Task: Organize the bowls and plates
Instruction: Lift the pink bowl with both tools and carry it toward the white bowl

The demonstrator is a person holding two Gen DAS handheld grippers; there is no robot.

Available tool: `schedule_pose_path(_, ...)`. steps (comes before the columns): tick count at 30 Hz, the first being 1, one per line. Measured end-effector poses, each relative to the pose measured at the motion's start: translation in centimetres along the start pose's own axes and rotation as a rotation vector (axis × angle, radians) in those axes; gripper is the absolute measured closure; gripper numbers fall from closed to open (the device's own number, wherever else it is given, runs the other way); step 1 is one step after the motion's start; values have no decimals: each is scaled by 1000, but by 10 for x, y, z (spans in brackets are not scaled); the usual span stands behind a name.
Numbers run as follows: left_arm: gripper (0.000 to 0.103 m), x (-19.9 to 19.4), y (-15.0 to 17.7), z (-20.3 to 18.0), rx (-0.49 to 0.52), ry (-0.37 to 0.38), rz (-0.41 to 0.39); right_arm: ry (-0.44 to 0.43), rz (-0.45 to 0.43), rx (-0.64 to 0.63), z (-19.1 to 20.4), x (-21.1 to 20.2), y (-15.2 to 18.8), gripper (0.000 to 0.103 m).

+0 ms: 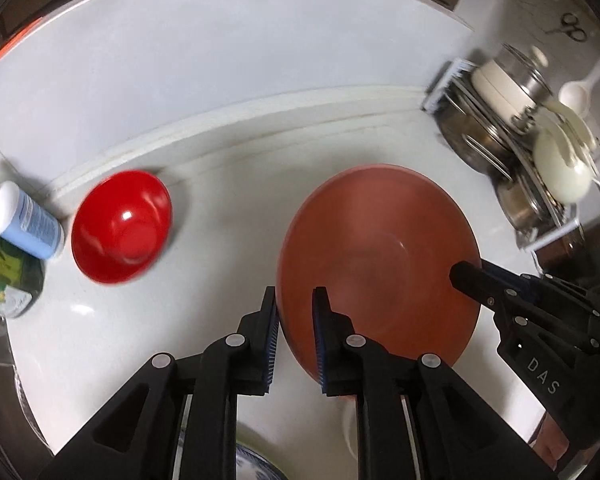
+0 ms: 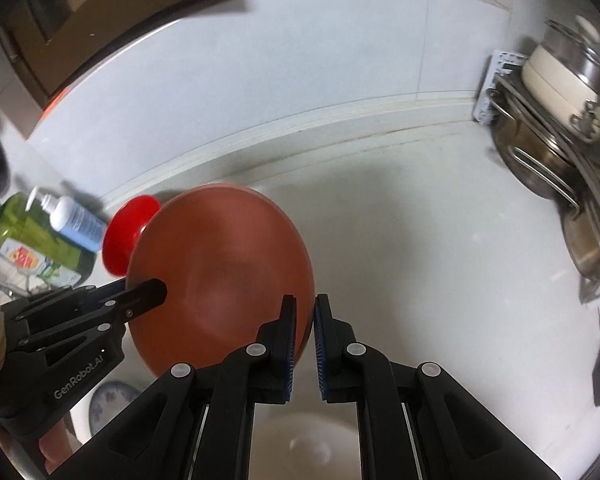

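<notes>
Terracotta plate [image 1: 380,256] sits tilted above the white counter [image 1: 228,216], pinched at two opposite points on its rim: the left gripper [image 1: 296,308] clasps the near-left edge and the right gripper [image 2: 305,316] clasps the other side, each with one finger inside the rim and one outside. Just beside it to the left rests a red bowl [image 1: 120,226] on the counter, near a white bottle [image 1: 24,220], while a dish rack [image 1: 520,136] of pots stands well apart at the right.
</notes>
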State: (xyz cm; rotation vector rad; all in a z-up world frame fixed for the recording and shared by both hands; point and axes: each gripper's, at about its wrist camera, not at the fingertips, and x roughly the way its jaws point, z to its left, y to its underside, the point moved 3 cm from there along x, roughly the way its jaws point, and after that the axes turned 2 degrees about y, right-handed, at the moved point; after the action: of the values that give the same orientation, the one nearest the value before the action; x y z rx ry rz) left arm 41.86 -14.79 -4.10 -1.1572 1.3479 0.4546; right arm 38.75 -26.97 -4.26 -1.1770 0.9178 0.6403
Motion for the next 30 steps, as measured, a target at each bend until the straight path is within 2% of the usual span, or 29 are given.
schedule_pose_path(6, 87, -10, 22, -16, 14, 22, 2, 36, -24, -19, -6, -27, 28, 92)
schedule_pose_path(14, 86, -23, 55, -28, 11, 32, -14, 33, -23, -10, -9, -45, 68, 92)
schedule_pose_path(24, 85, -6, 91, -34, -9, 43, 57, 21, 28, -1, -23, -41, 108, 91)
schedule_pose_path(30, 85, 10, 104, -40, -8, 22, 97, 20, 62, 8, -32, -33, 122, 91)
